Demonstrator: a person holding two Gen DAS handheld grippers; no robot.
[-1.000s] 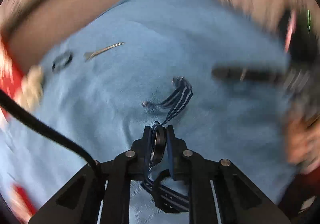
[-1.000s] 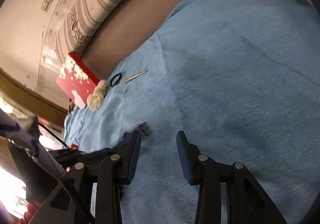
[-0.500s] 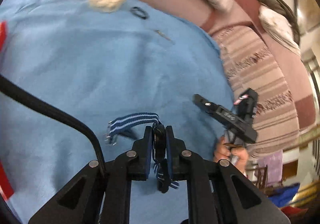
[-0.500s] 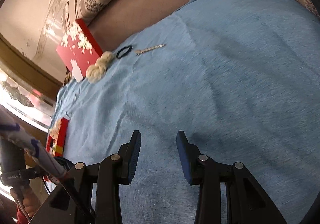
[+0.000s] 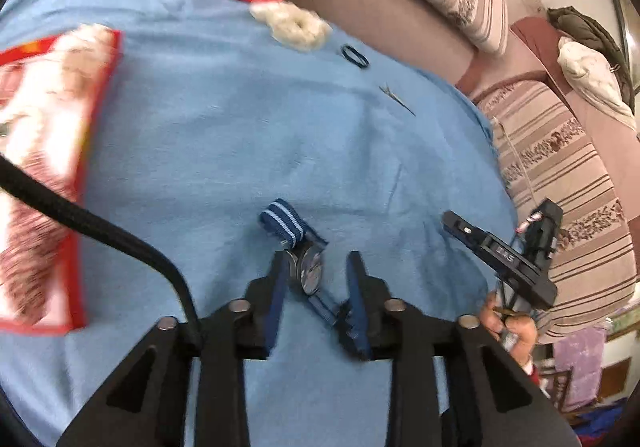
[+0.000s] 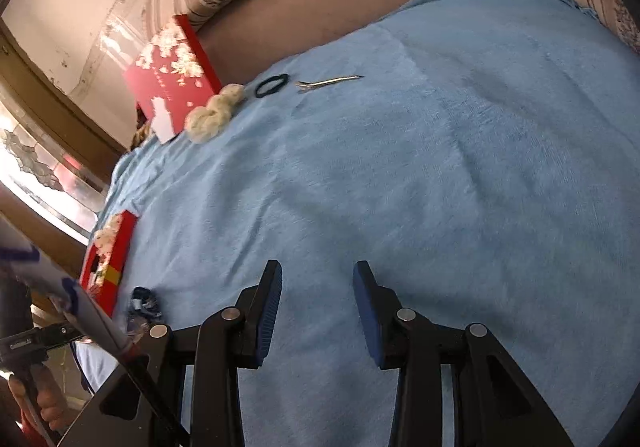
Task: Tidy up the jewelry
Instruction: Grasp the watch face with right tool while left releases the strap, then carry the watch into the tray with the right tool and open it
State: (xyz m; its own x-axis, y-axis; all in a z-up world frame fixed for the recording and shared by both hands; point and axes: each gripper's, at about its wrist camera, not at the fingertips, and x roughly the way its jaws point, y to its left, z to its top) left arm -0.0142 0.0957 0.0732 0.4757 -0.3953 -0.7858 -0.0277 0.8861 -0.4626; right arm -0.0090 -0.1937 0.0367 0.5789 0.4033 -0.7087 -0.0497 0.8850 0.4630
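A light blue blanket (image 6: 400, 187) covers the surface that carries everything. The landmark is a cream scrunchie (image 6: 214, 113) near the blanket's far edge. Just beside it, toward the sofa back, leans a red box lid (image 6: 172, 75) with white blossoms. On its other side lies a dark hair tie (image 6: 272, 84), and past that a silver hair clip (image 6: 330, 82) — all three in a row. Well apart from the scrunchie, at the blanket's near left, sits a red box (image 6: 108, 259) — and close to that, a watch (image 5: 304, 263) with a blue striped strap.
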